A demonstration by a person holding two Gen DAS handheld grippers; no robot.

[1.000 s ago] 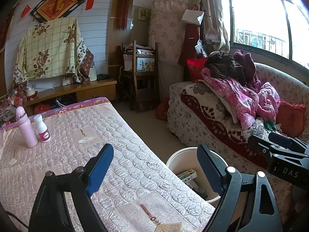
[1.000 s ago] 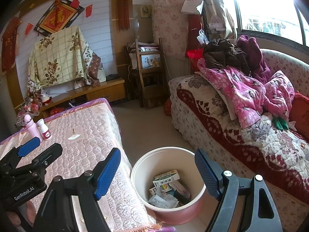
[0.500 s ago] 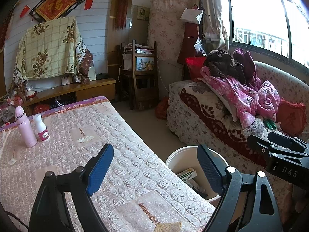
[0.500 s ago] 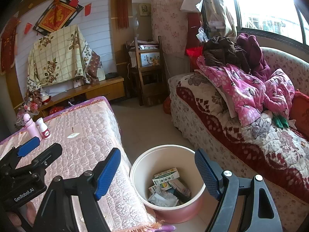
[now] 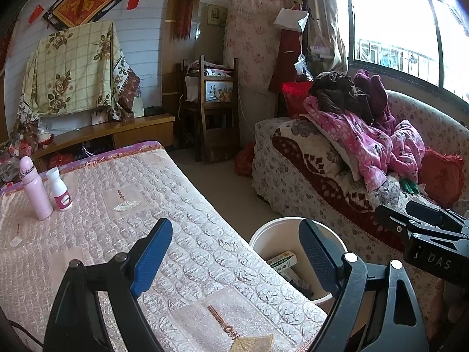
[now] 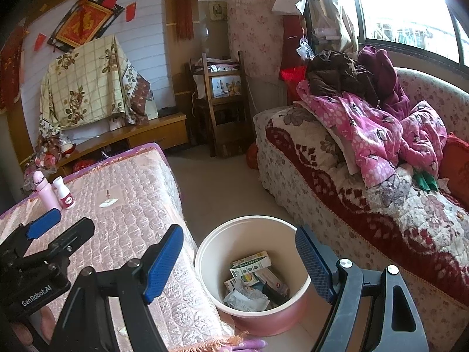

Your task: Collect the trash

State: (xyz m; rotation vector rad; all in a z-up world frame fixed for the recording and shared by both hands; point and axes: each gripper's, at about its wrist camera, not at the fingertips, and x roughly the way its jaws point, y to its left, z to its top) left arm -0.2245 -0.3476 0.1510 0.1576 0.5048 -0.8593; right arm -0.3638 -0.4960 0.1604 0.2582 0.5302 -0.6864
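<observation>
Trash bin (image 6: 253, 275): round, cream inside, pink outer wall. Sits on the floor, lower centre of the right wrist view, between the table edge on the left and the sofa (image 6: 366, 199) on the right. Inside it: a green-and-white carton (image 6: 250, 264) on top, crumpled wrappers and other small boxes beneath. In the left wrist view the bin (image 5: 281, 234) shows at lower centre-right, partly hidden by the table corner.

Right gripper (image 6: 239, 261): fingers wide apart, nothing between them; framed over the bin. No contact with bin or contents.

Left gripper (image 5: 236, 252): fingers also well apart, empty; hangs above the near end of the table, its right finger over the bin's rim in the picture.

Table (image 5: 181, 205): covered in a pink quilted cloth. At its far left stand a pink bottle (image 5: 35, 189) and a small white bottle (image 5: 60, 189) with a pink label, just beside each other, both upright.

Sofa carries a heap of pink and dark clothing (image 6: 375, 117), upper right. Wooden chair (image 6: 222, 102) at centre back.
</observation>
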